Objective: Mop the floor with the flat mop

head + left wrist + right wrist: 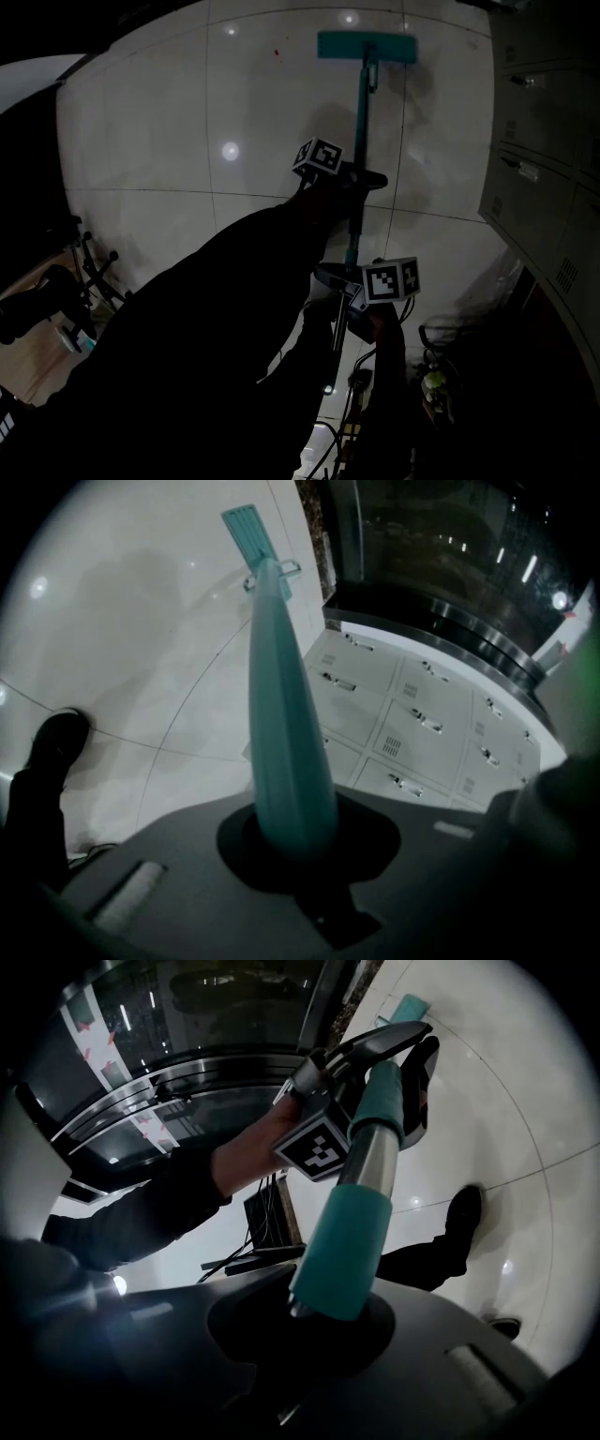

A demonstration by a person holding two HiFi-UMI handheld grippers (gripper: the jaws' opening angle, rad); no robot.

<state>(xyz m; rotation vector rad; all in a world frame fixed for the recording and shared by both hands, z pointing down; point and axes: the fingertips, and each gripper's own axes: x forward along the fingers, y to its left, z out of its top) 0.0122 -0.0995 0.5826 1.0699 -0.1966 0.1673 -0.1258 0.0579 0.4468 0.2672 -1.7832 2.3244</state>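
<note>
A flat mop with a teal head point(366, 45) lies flat on the white tiled floor point(169, 122) far ahead, its teal pole point(359, 122) running back toward me. My left gripper point(361, 180) is shut on the pole at mid length; the pole point(281, 724) fills its own view, and the mop head point(246, 529) shows at the far end. My right gripper point(349, 286) is shut on the lower end of the pole, on the teal grip sleeve point(349, 1241). In the right gripper view the left gripper point(401, 1063) shows further up the pole.
Grey locker cabinets point(544, 159) line the right side, seen also in the left gripper view as lockers point(412, 724). Cables and small gear point(427, 375) lie on the floor near my feet. A black stand point(89, 272) sits at the left. My dark shoe point(52, 747) rests on the tiles.
</note>
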